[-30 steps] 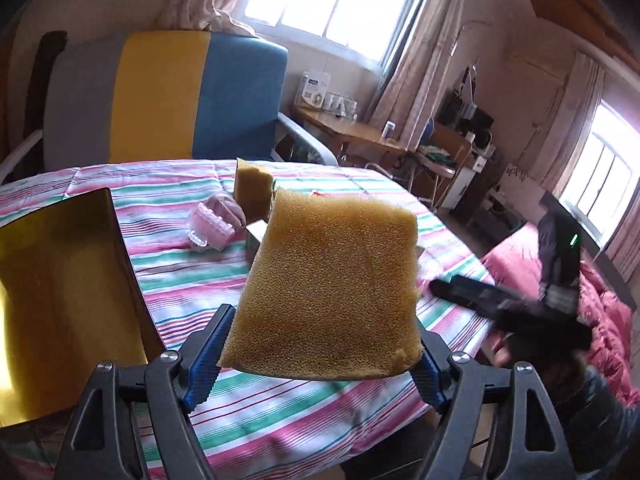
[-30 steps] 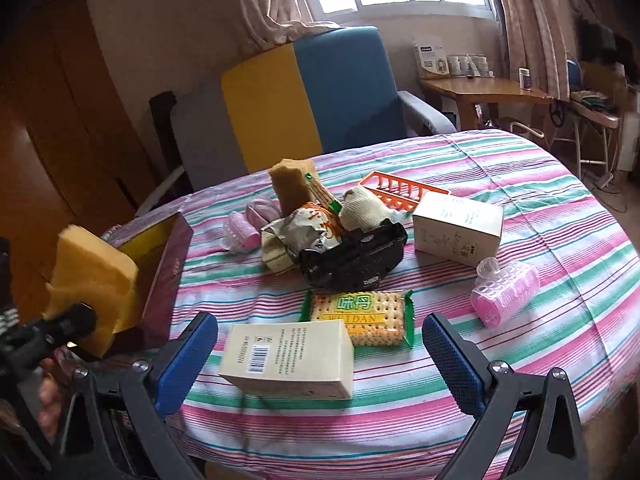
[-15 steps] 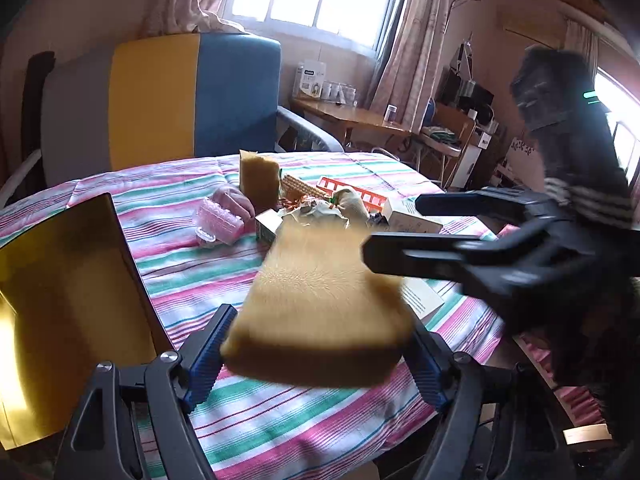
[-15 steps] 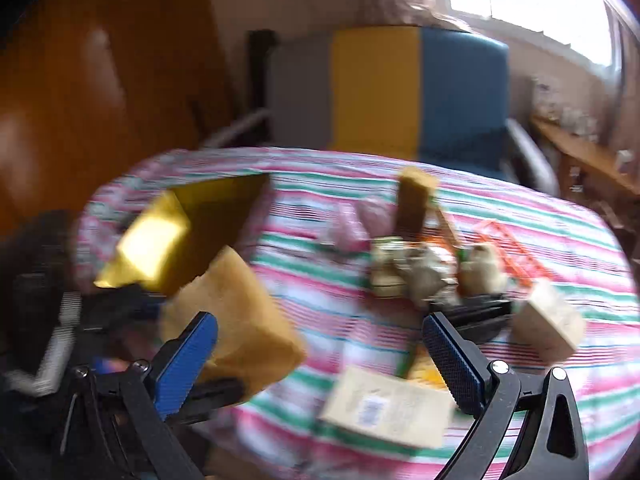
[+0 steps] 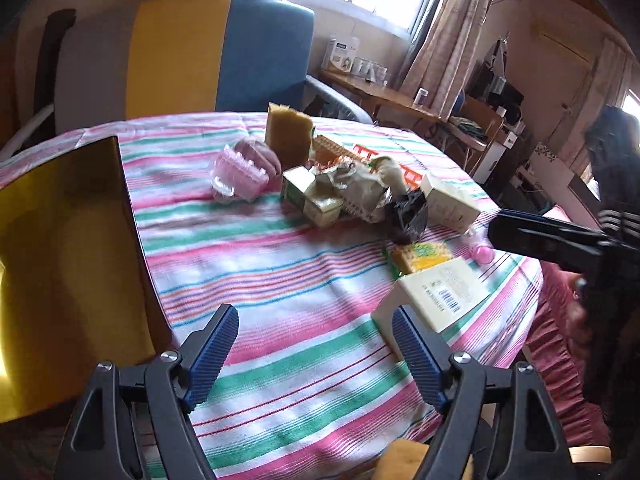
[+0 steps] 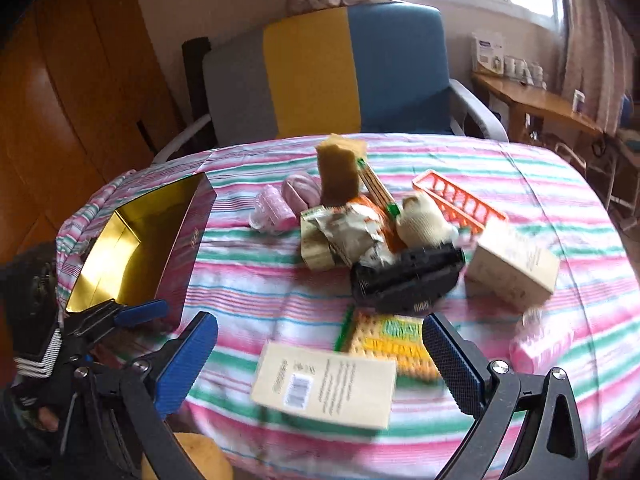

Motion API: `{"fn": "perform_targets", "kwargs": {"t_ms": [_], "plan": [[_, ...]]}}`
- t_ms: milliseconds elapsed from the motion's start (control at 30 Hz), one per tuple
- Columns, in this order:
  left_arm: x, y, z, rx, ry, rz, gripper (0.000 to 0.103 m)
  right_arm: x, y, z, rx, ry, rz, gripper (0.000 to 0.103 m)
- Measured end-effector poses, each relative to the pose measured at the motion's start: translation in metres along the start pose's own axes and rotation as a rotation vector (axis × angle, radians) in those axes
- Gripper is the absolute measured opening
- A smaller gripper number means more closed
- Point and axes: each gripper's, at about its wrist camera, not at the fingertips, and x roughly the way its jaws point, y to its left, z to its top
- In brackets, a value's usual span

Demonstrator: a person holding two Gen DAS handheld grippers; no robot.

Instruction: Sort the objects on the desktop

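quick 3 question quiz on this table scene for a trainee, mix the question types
1. True or false: the left gripper holds a sponge.
2. What stands upright behind the pile? A) sponge B) bottle C) mug
3. Fill in: the open box has a ____ lining.

Key:
1. False; its jaws are open and empty.
2. A, the upright sponge.
3. Gold.
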Motion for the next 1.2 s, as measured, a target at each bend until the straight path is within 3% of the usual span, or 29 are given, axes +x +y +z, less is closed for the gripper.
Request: {"fn": "perform_targets", "kwargs": {"t_ms": [133, 167, 300, 400, 433, 533, 633, 833, 967, 1133, 1200], "plan": [[0.008, -0.001, -0.006, 0.015, 0.022, 0.011, 0.080, -0.010, -0.017, -0.021, 0.057, 0.011, 0.065, 0.103], [0.009, -0.002, -0.008, 0.016, 0.029, 0.009, 0.080, -0.009, -0.019, -0.026, 0.053, 0.047, 0.104, 0.103], [0.008, -0.008, -0.016, 0.059, 0.034, 0.017, 0.080, 0.001, -0.017, -0.070, 0.000, 0.348, 0.365, 0.103], [0.004, -0.007, -0.016, 0.048, 0.015, 0.014, 0.081, 0.017, -0.011, -0.112, -0.011, 0.543, 0.421, 0.103], [0.004, -0.007, -0.016, 0.040, 0.017, 0.008, 0.081, 0.023, -0.010, -0.120, 0.010, 0.565, 0.437, 0.103], [0.001, -0.009, -0.016, 0.067, 0.041, -0.015, 0.081, 0.035, -0.006, -0.129, 0.093, 0.574, 0.521, 0.103], [-0.010, -0.009, -0.020, 0.113, 0.093, -0.062, 0.081, 0.048, 0.006, -0.129, 0.086, 0.583, 0.615, 0.103], [-0.043, 0.016, -0.052, 0.143, 0.231, -0.189, 0.080, 0.070, 0.003, -0.137, 0.125, 0.635, 0.704, 0.103], [-0.025, 0.017, -0.074, 0.091, 0.361, -0.319, 0.081, 0.076, 0.005, -0.141, 0.097, 0.649, 0.727, 0.103], [0.002, -0.004, -0.084, 0.081, 0.459, -0.528, 0.081, 0.082, 0.009, -0.141, 0.093, 0.640, 0.762, 0.103], [0.008, -0.016, -0.086, 0.104, 0.479, -0.545, 0.081, 0.077, 0.006, -0.139, 0.097, 0.626, 0.770, 0.103]]}}
